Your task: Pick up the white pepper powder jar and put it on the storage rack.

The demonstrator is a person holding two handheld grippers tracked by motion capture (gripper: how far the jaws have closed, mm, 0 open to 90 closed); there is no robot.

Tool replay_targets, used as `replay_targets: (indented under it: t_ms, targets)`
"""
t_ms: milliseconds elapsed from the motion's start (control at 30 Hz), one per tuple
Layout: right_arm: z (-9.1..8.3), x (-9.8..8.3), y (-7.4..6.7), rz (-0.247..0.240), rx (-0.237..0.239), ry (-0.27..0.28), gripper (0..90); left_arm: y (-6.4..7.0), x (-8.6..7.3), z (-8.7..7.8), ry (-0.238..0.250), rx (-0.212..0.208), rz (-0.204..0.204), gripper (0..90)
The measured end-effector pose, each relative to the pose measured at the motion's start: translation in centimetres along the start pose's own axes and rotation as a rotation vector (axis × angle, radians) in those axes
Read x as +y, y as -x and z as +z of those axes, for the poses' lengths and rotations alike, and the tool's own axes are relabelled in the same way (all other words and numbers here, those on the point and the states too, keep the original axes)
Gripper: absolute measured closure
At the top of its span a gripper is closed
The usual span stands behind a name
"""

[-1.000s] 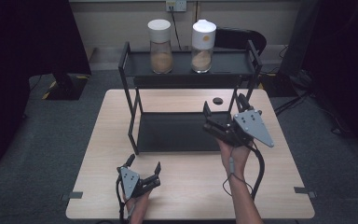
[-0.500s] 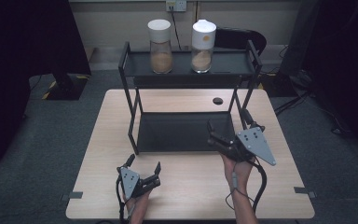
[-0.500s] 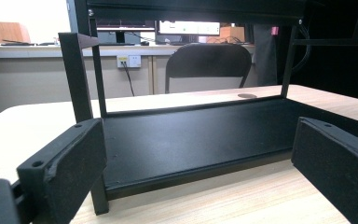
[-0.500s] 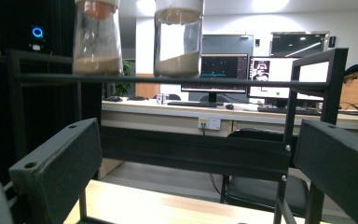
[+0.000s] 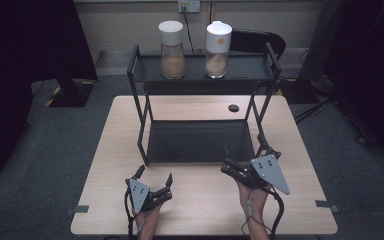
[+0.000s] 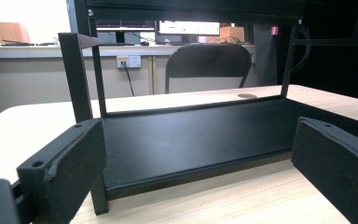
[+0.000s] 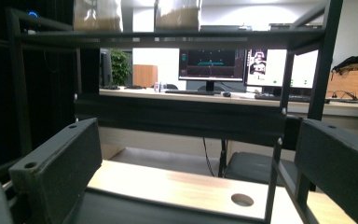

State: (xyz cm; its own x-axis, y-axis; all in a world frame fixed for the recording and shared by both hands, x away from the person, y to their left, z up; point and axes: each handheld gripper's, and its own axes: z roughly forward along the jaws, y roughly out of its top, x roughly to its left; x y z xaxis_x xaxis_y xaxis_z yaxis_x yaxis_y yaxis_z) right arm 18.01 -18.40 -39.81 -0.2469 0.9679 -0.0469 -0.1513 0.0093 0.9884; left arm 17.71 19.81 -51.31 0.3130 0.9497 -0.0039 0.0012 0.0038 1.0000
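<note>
Now both grippers wait below the rack

Right now the left gripper (image 5: 154,186) and right gripper (image 5: 241,161) sit in front of the black rack (image 5: 200,75), jaws spread wide, holding nothing. Two jars, one white-capped jar (image 5: 172,49) and another jar (image 5: 217,49), stand on the rack's top shelf. Looks like a pause between steps; next calls for a lift and reach upward. In the right gripper view the jar tops are cut off.

High view: even overhead light on table (image 5: 190,205), surroundings v. dark, soft shadow under rack (image 5: 200,75), img a bit soft. Left gripper view: jaws blurred up close, bg wall bright. Right gripper view: monitors (image 7: 209,63) blown out, rack backlit, jars (image 7: 177,11) overexposed.
</note>
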Motion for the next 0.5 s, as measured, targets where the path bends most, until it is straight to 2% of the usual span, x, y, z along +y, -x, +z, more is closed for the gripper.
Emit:
replay_targets:
  t_ms: [233,500]
  targets:
    - [-0.7,-1.6,0.0,0.011,-0.011,-0.02,0.0,0.0,0.0,0.0,0.001,0.0,0.0,2.7]
    - [-1.6,-3.8,-0.4,-0.01,-0.049,-0.033,0.0,0.0,0.0,0.0,0.001,-0.001,0.001,2.7]
